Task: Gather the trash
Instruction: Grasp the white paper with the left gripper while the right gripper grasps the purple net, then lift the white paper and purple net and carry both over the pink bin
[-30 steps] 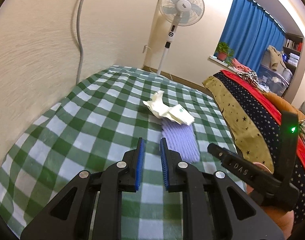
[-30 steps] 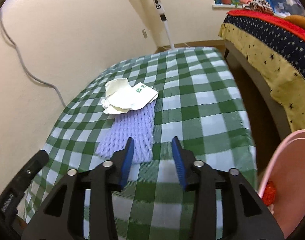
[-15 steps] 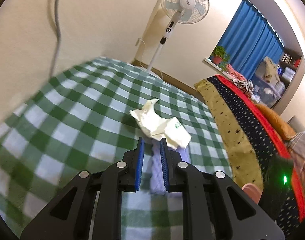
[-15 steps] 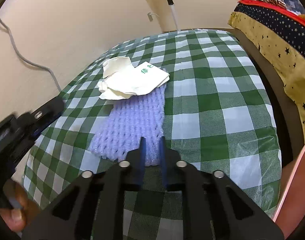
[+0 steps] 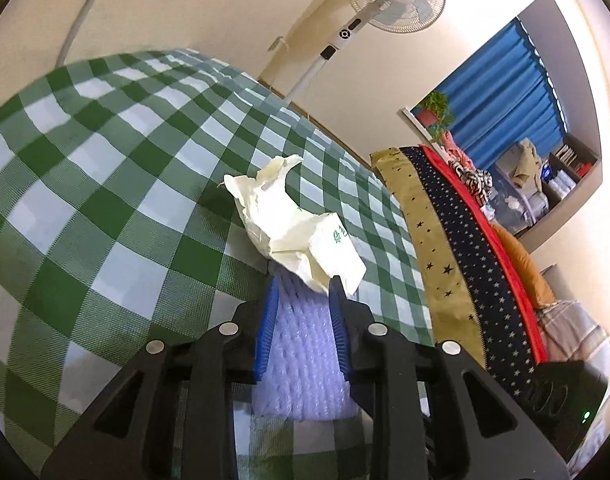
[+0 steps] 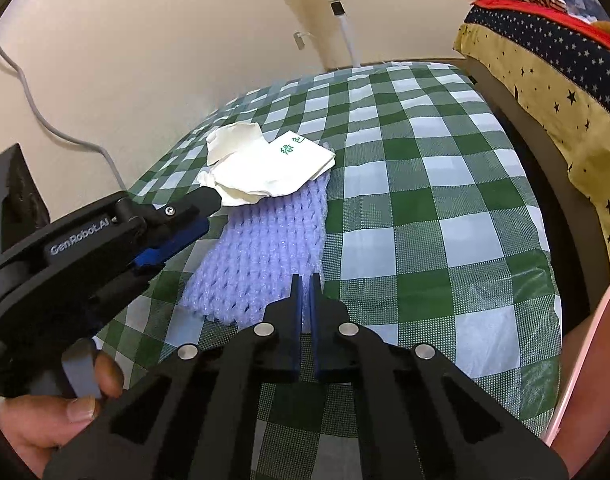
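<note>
Two pieces of trash lie on the checked tablecloth (image 6: 445,184): the purple foam net (image 6: 265,248) is pinched at its near corner by the shut right gripper (image 6: 306,280), presumably for lifting, while the crumpled paper wrapper (image 5: 297,236) on its far end is approached by the left gripper (image 5: 303,292), jaws narrow and opening.

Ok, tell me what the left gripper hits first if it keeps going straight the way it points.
Most likely the crumpled white paper bag: the left gripper, jaws opening over the purple foam net, has its tips at the bag's edge.
</note>
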`<state>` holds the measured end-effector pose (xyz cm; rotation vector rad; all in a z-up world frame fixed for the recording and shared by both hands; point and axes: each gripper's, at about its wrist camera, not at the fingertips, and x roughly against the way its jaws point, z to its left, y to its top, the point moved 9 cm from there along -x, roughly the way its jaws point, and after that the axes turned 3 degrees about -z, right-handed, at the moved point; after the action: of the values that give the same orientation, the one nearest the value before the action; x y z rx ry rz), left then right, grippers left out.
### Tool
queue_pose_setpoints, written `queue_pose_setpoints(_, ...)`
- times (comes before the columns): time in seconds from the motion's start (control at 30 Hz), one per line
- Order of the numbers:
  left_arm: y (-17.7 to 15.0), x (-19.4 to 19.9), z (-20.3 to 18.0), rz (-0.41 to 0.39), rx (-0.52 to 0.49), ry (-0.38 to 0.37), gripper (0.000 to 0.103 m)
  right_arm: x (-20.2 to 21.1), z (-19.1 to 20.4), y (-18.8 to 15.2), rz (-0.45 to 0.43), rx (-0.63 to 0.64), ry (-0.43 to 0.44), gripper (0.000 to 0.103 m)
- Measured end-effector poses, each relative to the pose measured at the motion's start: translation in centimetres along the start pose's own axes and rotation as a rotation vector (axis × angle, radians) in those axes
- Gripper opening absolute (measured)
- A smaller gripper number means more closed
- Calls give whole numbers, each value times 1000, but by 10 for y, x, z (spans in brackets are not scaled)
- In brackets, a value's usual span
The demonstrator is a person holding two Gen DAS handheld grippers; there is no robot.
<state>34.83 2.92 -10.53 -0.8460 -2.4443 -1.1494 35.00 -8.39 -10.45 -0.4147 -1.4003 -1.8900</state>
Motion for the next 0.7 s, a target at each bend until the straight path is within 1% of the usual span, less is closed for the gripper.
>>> queue_pose_setpoints(0.13,4,-7,-1,7,12,-10,25,1,2,-2,5,2,14,3)
queue_pose_setpoints(0.17,4,-9,-3,11,12,-17,12,1,2,-2,5,2,14,3)
queue_pose_setpoints(0.2,4,-8,-4,10,4,-15,6,2,2,-2,2,0,15,3)
queue_pose_setpoints(0.27,9,0,-4,-14,-33,24,4,2,2,-1,-3,-4,22,3)
queue_pose_setpoints(0.33,15,16,-8,-51,-73,43,4,4,1,-1,-9,-8,28,3)
queue_pose_setpoints(0.4,21,35,-10,-98,-119,83,4,6,1,0,-19,-8,30,7)
queue_pose_setpoints(0.43,26,46,-10,-127,-136,107,4,7,1,0,-22,-4,18,10)
queue_pose_setpoints(0.5,34,67,-9,-173,-148,148,4,5,2,-1,-17,1,5,25)
queue_pose_setpoints(0.53,38,73,-8,-186,-147,156,4,5,3,0,-16,7,-4,39)
queue_pose_setpoints(0.57,42,81,-8,-198,-147,164,4,4,3,0,-14,13,-13,42)
queue_pose_setpoints(0.63,45,98,-11,-217,-157,188,4,-1,3,-3,12,26,-35,42)
queue_pose_setpoints(0.7,46,110,-15,-222,-158,199,4,-5,5,-5,32,43,-36,28)
